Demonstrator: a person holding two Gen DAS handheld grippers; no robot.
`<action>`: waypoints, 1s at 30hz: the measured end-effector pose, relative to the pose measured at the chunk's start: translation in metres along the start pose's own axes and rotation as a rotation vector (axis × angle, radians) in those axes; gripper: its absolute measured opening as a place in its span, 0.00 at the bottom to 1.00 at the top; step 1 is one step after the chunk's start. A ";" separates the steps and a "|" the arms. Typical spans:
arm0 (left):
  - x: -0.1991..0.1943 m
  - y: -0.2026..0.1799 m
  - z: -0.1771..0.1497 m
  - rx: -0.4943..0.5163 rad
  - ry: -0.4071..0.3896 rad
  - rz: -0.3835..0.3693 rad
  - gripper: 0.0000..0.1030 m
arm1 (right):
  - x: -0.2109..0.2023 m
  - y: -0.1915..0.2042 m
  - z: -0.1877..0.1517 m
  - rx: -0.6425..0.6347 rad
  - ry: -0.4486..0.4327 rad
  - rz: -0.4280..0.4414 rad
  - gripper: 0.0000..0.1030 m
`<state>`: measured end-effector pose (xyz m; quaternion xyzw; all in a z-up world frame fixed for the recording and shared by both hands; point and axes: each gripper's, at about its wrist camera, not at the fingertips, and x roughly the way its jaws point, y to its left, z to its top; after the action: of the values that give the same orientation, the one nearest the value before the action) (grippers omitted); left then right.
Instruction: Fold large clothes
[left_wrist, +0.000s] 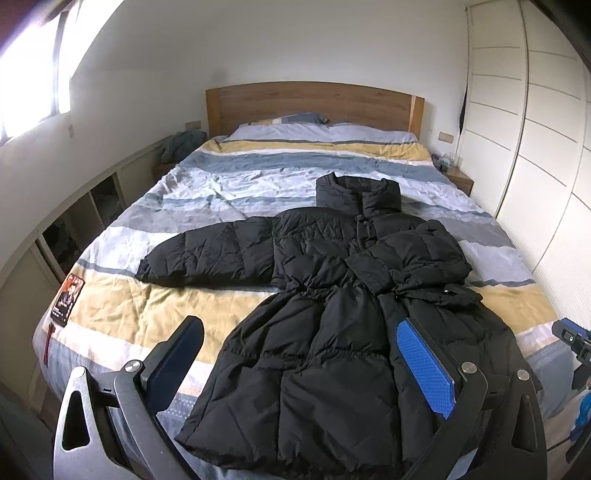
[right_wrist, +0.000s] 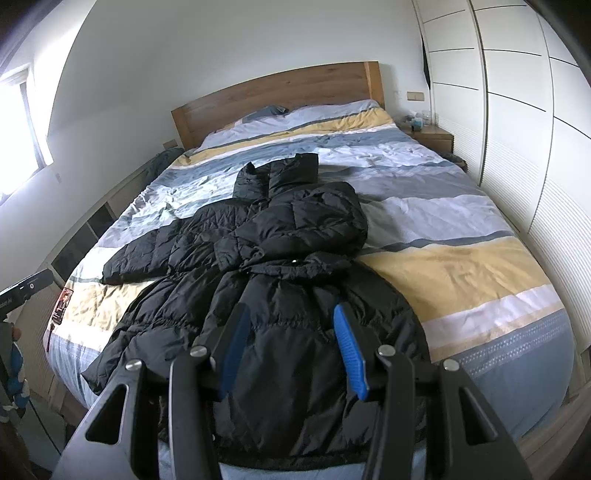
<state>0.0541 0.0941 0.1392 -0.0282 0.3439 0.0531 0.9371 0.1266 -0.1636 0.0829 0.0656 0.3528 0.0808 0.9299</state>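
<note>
Both tongs hung empty over the near end of the bed (left_wrist: 122, 295). Left tongs (left_wrist: 299, 343) stood wide open; right tongs (right_wrist: 291, 332) stood partly open, gripping nothing. Below and ahead of them lay the black coat (left_wrist: 332, 295), spread on the striped quilt, its long axis running from the hem at the near edge to the collar at the far end. One sleeve (left_wrist: 207, 254) stretched out flat to the left; the other was already folded across the chest. That loose sleeve lay on the left tongs' side, so the left hand looked the nearer one for it.
</note>
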 end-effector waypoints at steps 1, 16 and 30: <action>-0.001 0.002 -0.001 -0.005 0.001 -0.001 1.00 | -0.002 0.001 -0.001 -0.001 0.000 0.000 0.45; -0.007 0.023 -0.012 -0.041 -0.008 0.003 1.00 | -0.011 0.006 -0.006 -0.011 -0.004 -0.004 0.45; -0.002 0.047 -0.016 -0.075 -0.041 0.013 0.99 | -0.012 0.005 -0.009 -0.007 0.008 -0.010 0.45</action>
<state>0.0368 0.1392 0.1273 -0.0603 0.3226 0.0724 0.9418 0.1117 -0.1606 0.0847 0.0602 0.3566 0.0776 0.9291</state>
